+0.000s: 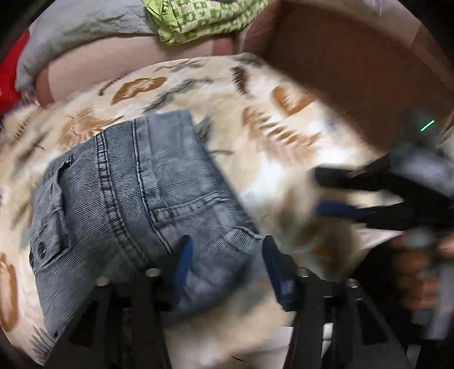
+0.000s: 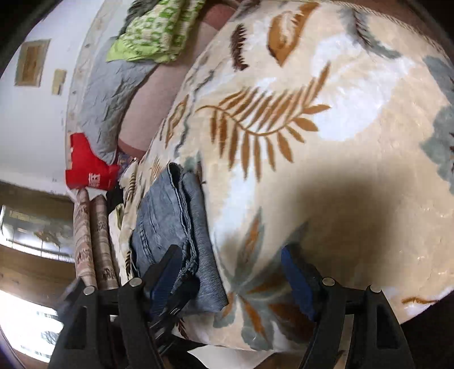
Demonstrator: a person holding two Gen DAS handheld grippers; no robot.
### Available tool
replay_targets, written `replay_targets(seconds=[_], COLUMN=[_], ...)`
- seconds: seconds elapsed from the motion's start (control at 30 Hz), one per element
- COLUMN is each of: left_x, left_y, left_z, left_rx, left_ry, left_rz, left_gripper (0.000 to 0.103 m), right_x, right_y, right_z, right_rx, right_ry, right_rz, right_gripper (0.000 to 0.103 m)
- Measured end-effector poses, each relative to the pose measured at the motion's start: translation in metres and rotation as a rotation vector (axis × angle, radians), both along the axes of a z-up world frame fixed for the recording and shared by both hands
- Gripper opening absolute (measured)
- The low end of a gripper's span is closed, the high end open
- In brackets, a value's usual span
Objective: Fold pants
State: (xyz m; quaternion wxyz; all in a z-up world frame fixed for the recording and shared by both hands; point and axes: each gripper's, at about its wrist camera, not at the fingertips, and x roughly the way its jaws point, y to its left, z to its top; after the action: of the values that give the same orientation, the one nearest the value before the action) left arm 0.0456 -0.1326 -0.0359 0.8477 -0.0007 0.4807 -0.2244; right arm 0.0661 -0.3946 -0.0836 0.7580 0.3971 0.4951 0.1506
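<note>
Both your left gripper [image 1: 225, 264] and right gripper [image 2: 232, 272] hang released over the blanket [image 2: 354, 176], since the pants [image 1: 136, 198] already lie there folded compact.

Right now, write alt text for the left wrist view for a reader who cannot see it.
Folded grey-blue jeans lie on a leaf-patterned blanket, with the left gripper open over their near edge. The right gripper, blurred, is open at the right above the blanket. Behind lie a grey pillow and a green patterned cloth.
</note>
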Motion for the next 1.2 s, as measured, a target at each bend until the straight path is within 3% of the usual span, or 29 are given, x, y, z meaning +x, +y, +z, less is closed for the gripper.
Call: replay_targets(seconds=[0.07, 0.1, 0.2, 0.27, 0.33, 0.4, 0.47, 0.5, 0.53, 0.6, 0.67, 0.77, 0.87, 0.93, 1.07, 1.1, 1.17, 1.2], left_x=[-0.015, -0.021, -0.037, -0.037, -0.032, -0.031, -0.027, -0.027, -0.027, -0.028, -0.027, -0.027, -0.012, 0.004, -0.002, -0.002, -0.003, -0.004], left_y=[0.036, 0.047, 0.106, 0.140, 0.162, 0.169, 0.158, 0.155, 0.155, 0.159, 0.163, 0.158, 0.142, 0.123, 0.124, 0.123, 0.124, 0.125], left_z=[0.033, 0.040, 0.051, 0.040, 0.023, 0.008, -0.013, -0.021, -0.026, -0.026, -0.019, 0.000, -0.007, -0.037, -0.044, -0.044, -0.045, -0.046], left_rx=[-0.079, -0.084, -0.053, -0.006, -0.008, -0.001, 0.061, 0.090, 0.102, 0.074, 0.039, 0.018, 0.077, 0.217, 0.196, 0.196, 0.183, 0.177], left_ry=[-0.079, -0.125, -0.220, -0.187, -0.135, -0.106, -0.069, -0.058, -0.061, -0.044, -0.024, -0.126, -0.137, -0.053, -0.087, -0.087, -0.083, -0.083], left_rz=[0.047, 0.088, 0.268, 0.397, 0.475, 0.489, 0.431, 0.422, 0.429, 0.442, 0.456, 0.475, 0.440, 0.380, 0.402, 0.399, 0.405, 0.407], left_gripper=[0.072, 0.077, 0.081, 0.081, 0.081, 0.081, 0.081, 0.081, 0.081, 0.083, 0.083, 0.083, 0.089, 0.089, 0.091, 0.091, 0.091, 0.091], right_x=[0.002, 0.002, -0.001, -0.002, -0.004, -0.004, -0.004, -0.003, 0.001, 0.006, 0.002, -0.012, -0.016, -0.018, -0.023, -0.025, -0.024, -0.018], right_y=[0.008, 0.016, 0.049, 0.073, 0.083, 0.087, 0.095, 0.099, 0.105, 0.109, 0.112, 0.113, 0.113, 0.110, 0.096, 0.093, 0.091, 0.095], right_z=[0.008, 0.016, 0.027, 0.030, 0.020, 0.003, -0.001, -0.001, 0.000, -0.004, -0.001, 0.017, -0.005, -0.017, 0.010, 0.019, 0.030, 0.026], right_rx=[0.012, 0.029, 0.069, 0.000, -0.035, -0.015, -0.018, -0.023, -0.030, -0.064, -0.103, -0.193, -0.266, -0.233, -0.208, -0.188, -0.077, 0.006], right_ry=[-0.021, -0.044, -0.088, -0.076, -0.022, 0.056, 0.078, 0.072, 0.068, 0.084, 0.074, 0.010, 0.061, 0.063, 0.032, 0.007, -0.012, 0.008], right_rz=[0.020, 0.040, 0.129, 0.161, 0.148, 0.109, 0.098, 0.099, 0.109, 0.109, 0.100, 0.081, 0.092, 0.086, 0.056, 0.049, 0.047, 0.060], right_gripper=[0.075, 0.075, 0.076, 0.076, 0.076, 0.076, 0.076, 0.072, 0.046, 0.014, 0.009, 0.008, 0.008, 0.011, 0.023, 0.031, 0.055, 0.073])
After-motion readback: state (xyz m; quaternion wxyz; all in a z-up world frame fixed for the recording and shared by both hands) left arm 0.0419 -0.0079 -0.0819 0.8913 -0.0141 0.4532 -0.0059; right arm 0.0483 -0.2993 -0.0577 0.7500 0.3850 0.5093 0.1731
